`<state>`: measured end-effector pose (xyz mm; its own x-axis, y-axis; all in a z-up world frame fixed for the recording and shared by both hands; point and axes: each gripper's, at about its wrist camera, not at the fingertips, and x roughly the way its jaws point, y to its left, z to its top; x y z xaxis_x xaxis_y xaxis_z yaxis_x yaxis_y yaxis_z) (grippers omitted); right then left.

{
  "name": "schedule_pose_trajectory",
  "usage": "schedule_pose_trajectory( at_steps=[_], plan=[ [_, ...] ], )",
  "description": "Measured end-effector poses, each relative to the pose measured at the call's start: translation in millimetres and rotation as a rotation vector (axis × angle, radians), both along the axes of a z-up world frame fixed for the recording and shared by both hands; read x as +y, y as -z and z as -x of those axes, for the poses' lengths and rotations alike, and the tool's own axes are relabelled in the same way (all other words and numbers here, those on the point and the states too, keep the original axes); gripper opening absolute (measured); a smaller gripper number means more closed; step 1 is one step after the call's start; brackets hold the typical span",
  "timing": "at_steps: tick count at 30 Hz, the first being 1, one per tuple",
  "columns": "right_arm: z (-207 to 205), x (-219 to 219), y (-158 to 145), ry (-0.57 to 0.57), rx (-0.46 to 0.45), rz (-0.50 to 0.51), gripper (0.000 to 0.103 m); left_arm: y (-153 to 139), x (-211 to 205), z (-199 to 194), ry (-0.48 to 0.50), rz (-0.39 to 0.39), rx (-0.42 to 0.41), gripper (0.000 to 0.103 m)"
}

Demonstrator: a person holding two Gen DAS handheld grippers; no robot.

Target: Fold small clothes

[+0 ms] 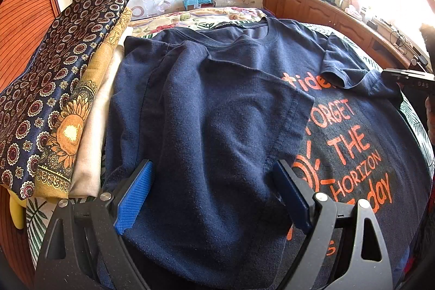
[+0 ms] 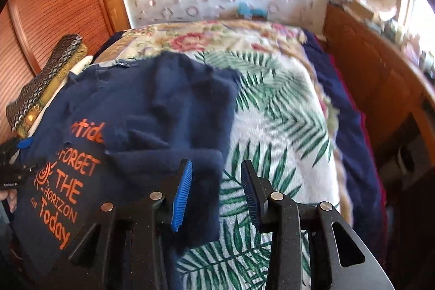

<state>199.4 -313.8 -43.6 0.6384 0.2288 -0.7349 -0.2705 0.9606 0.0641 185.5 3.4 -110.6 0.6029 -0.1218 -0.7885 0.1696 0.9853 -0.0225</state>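
Shirt fabric first: the navy T-shirt (image 1: 217, 105) looks like light, limp cotton knit, with no stiffness to it, so it will likely drape and drag rather than slide as a sheet. It lies flat on the bed (image 2: 272, 110), on the palm-leaf bedspread, orange print up, with its left side already folded over the middle. I'd take hold at a hem or sleeve edge, pinching both layers, since a mid-panel grab would just bunch.

Left gripper (image 1: 214, 195) hovers pitched down over the folded flap, fingers spread wide, nothing pinched. Right gripper (image 2: 216, 195) sits at the shirt's right edge, pitched down too, fingers partly apart and empty; the near shirt edge lies under its left finger and bedspread shows in the gap.

Further back, a stack of folded clothes (image 1: 59, 89) lies just beside the shirt's left side.
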Motion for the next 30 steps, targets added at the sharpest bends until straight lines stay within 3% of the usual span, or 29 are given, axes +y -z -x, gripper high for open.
schedule_pose_trajectory(
  at_steps=[3, 5, 11, 15, 17, 20, 23, 30],
  plan=[
    [-9.3, 13.5, 3.4, -0.009, 0.024, -0.035, 0.038, 0.0, 0.0, 0.0, 0.000, 0.000, 0.000, 0.089],
    [-9.5, 18.6, 1.3, -0.045, 0.008, -0.047, 0.005, -0.1, 0.1, -0.1, 0.000, 0.000, 0.000, 0.089],
    [23.2, 34.3, -21.0, -0.151, -0.105, -0.047, 0.003, -0.1, 0.1, -0.1, 0.000, 0.000, -0.001, 0.089],
    [59.2, 50.8, -19.9, -0.269, -0.119, 0.000, 0.003, 0.0, 0.1, 0.1, -0.001, 0.000, -0.001, 0.089],
    [69.7, 56.8, -6.9, -0.309, -0.071, 0.012, 0.003, 0.0, 0.1, 0.2, -0.001, 0.000, -0.001, 0.089],
    [76.5, 59.8, 15.6, -0.314, -0.011, 0.049, 0.003, 0.0, 0.1, 0.4, -0.001, 0.000, -0.001, 0.089],
    [80.5, 59.0, 19.2, -0.309, 0.017, 0.005, 0.003, -0.3, -0.7, -1.3, -0.001, 0.000, 0.000, 0.089],
    [76.7, 62.5, 2.1, -0.276, -0.066, 0.015, 0.010, -0.5, -0.3, -0.4, -0.002, -0.001, -0.001, 0.089]
  ],
)
